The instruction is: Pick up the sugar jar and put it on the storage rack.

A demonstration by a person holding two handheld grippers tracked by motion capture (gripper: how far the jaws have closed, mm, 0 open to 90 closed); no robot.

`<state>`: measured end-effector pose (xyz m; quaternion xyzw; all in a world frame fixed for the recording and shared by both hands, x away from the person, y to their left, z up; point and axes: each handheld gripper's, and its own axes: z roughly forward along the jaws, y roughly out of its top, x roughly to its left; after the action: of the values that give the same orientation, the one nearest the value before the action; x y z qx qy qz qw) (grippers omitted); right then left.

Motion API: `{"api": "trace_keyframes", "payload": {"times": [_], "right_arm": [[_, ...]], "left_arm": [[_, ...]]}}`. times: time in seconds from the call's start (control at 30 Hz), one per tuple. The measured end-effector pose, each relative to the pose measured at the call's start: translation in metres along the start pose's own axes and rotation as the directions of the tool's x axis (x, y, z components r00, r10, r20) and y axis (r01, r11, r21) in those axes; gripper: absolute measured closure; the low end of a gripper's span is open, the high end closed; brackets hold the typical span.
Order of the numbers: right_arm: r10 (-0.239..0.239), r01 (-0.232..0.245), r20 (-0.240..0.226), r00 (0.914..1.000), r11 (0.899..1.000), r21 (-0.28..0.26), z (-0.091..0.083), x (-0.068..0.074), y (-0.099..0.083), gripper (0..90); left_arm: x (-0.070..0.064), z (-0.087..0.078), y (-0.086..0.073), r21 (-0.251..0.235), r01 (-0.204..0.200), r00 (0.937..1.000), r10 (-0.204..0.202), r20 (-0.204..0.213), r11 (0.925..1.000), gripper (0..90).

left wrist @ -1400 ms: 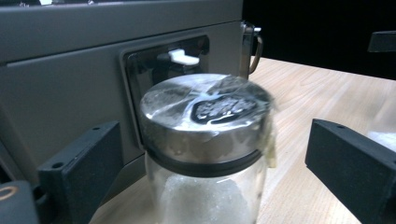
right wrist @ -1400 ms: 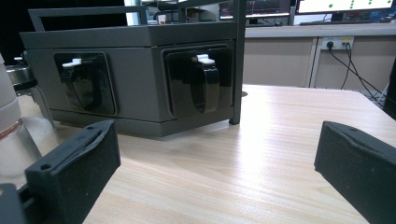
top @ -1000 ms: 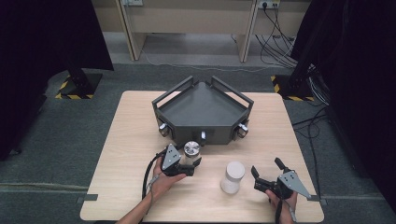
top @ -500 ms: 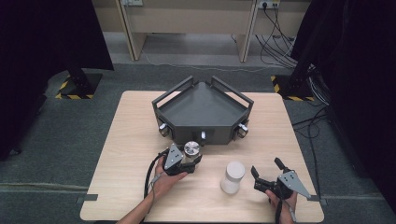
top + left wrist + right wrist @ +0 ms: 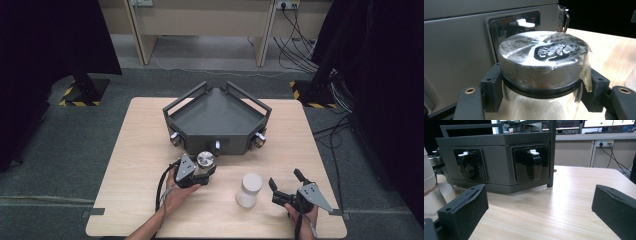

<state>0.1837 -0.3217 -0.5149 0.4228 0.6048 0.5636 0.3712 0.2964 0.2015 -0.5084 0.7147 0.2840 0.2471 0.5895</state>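
Note:
A glass jar with a shiny metal lid stands just in front of the grey three-sided rack, and my left gripper is shut on it below the lid. White powder fills the jar. A white-capped jar stands on the table to the right, its edge at the left of the right gripper view. My right gripper sits open beside that jar, jaws wide apart with nothing between them.
The rack's front faces carry recessed dark slots with white latches. The wooden table has bare room at left and right. Cables and desk legs lie on the floor behind.

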Motion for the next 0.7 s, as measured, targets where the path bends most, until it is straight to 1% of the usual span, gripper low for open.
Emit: {"api": "trace_keyframes", "payload": {"times": [0.07, 0.3, 0.53, 0.7], "right_arm": [[0.0, 0.0, 0.0, 1.0, 1.0, 0.0, 0.0, 0.0, 0.0, 0.7], [0.002, -0.002, 0.0, 1.0, 1.0, -0.001, 0.0, 0.0, 0.0, 0.7], [0.003, -0.003, 0.002, 1.0, 1.0, -0.002, 0.0, 0.0, 0.0, 0.7], [0.003, -0.003, 0.002, 1.0, 1.0, -0.002, 0.0, -0.001, 0.0, 0.7]], "left_arm": [[0.002, -0.001, 0.0, -0.005, 0.032, 0.9994, -0.032, 0.009, 0.9995, 31.2], [0.001, -0.006, 0.007, -0.011, 0.017, 0.9998, -0.017, 0.013, 0.9998, 31.2], [0.0, -0.011, 0.015, -0.016, 0.02, 0.9996, -0.02, 0.02, 0.9997, 31.2], [0.0, -0.017, 0.023, -0.039, 0.026, 0.9996, -0.026, 0.014, 0.9989, 31.2]]}}
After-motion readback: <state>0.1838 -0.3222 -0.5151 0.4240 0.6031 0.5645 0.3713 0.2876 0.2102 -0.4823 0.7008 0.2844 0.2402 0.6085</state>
